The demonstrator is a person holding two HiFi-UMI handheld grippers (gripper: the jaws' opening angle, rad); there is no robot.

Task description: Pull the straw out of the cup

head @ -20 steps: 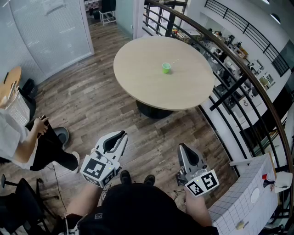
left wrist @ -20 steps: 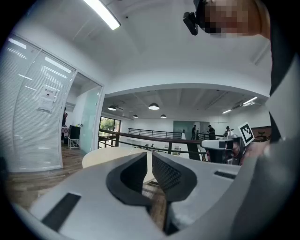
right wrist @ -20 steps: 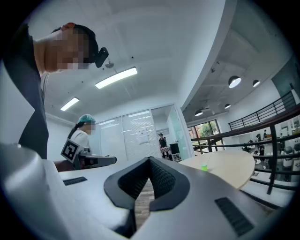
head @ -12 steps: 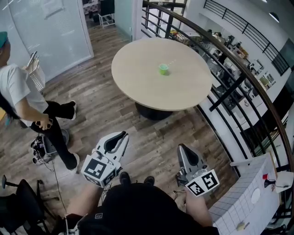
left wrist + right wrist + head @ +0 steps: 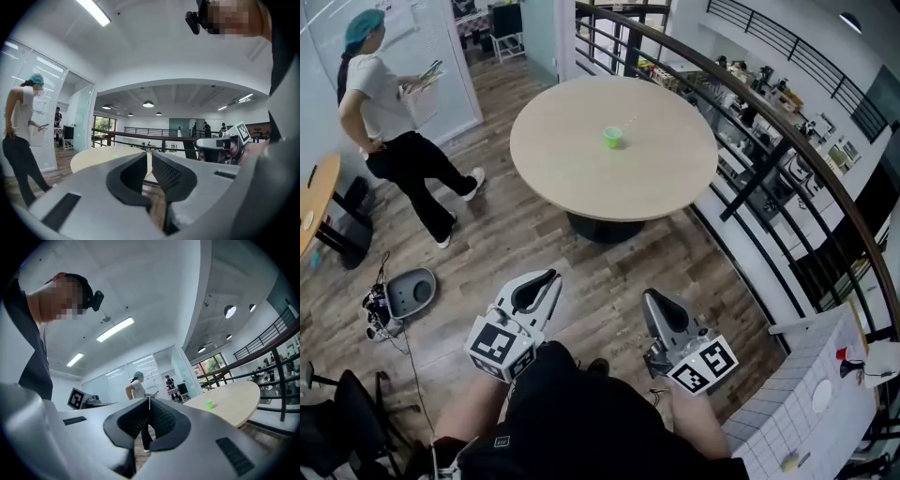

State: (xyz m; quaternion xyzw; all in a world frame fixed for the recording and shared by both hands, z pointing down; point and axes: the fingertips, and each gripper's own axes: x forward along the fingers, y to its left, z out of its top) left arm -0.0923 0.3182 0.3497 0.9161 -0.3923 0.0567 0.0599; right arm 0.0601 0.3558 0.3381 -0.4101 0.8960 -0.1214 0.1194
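Left tongs (image 5: 551, 274) barely parted, right tongs (image 5: 649, 295) clenched empty, well short of the table (image 5: 572, 178): best approach closer, steady the cup (image 5: 612, 139), draw the straw (image 5: 627, 122) along its tilt.

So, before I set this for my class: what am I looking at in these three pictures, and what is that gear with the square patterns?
There is no robot here. A person holds a two-jaw gripper in each hand, and the patterned cube on each is part of it. The view from above comes from a camera on that person's head. It shows the left gripper and the right gripper held low in front of the body. The other two views come from a camera riding on each gripper, looking along its jaws. The right gripper's jaws are shut and the left's stand a thin slit apart; neither holds anything. Ahead stands a round table with a green cup on it and a straw in the cup. Another person stands at the far left.
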